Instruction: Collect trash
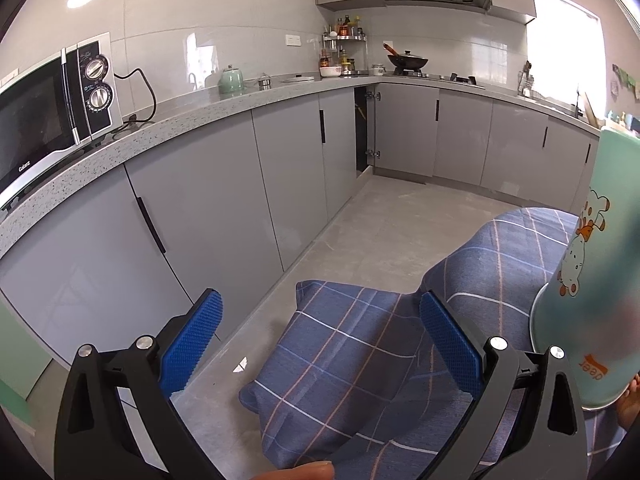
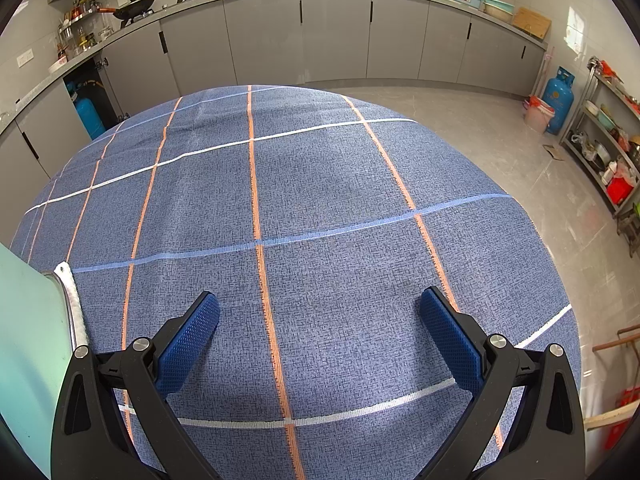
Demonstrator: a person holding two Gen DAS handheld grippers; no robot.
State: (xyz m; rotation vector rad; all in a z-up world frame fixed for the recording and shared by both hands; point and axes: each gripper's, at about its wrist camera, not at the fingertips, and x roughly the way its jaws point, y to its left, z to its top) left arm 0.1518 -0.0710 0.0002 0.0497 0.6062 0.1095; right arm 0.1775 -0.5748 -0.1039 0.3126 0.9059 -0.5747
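Currently both grippers, left gripper [image 1: 320,344] and right gripper [image 2: 320,340], hang with jaws apart and empty over the checked tablecloth [image 2: 304,216], ready to close. A mint-green container [image 1: 588,280], likely the trash receptacle, sits beside them. No trash is visible; farther off stands the kitchen counter [image 1: 240,96].

Ahead of the right gripper [image 2: 319,334]: we see its 2 fingers spread over bare blue plaid cloth [image 2: 304,200], nothing between them.
Left edge: a mint-green container [image 2: 28,352] crowds in just beside it.
Left gripper [image 1: 320,338]: open floor [image 1: 384,232] ahead, grey cabinets [image 1: 192,208] to the left, the same container [image 1: 588,280] close right.
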